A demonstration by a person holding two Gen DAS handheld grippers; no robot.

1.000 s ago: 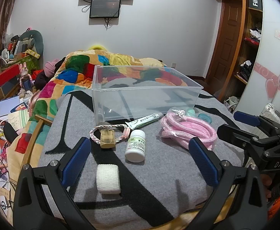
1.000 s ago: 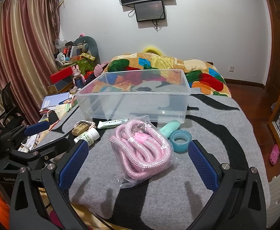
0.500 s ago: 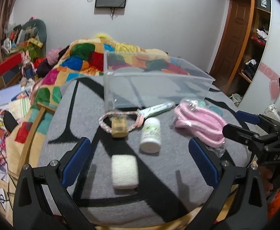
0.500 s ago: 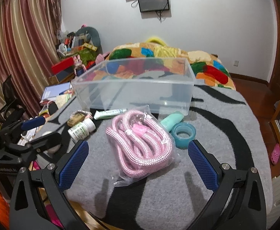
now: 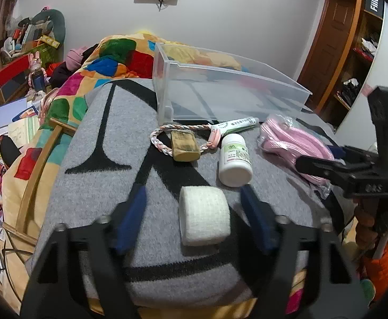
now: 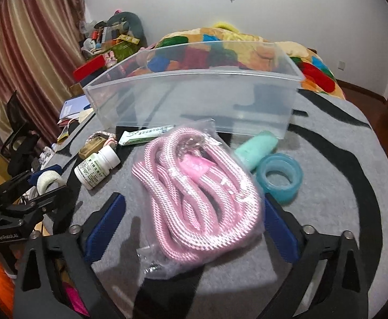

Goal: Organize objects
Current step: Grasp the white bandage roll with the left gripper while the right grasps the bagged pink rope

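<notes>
A clear plastic bin (image 5: 228, 93) (image 6: 194, 93) stands empty on the grey blanket. In front of it lie a white gauze roll (image 5: 204, 215) (image 6: 47, 179), a white pill bottle (image 5: 235, 160) (image 6: 97, 166), a tube (image 5: 235, 125), a braided cord with a tan block (image 5: 184, 148), a bagged pink rope (image 6: 196, 191) (image 5: 294, 143), a mint bottle (image 6: 256, 148) and a blue tape roll (image 6: 278, 176). My left gripper (image 5: 194, 204) is open, its fingers on either side of the gauze roll. My right gripper (image 6: 191, 210) is open, its fingers on either side of the rope bag.
The colourful quilt (image 5: 114, 53) is piled behind the bin. Clutter and papers (image 5: 5, 130) lie on the floor at the left. The blanket's front edge is right under both grippers. A wooden door and shelves (image 5: 348, 40) stand at the right.
Both grippers moved forward and down. The left fingers now flank the gauze roll and have narrowed. The right fingers now flank the rope bag.
</notes>
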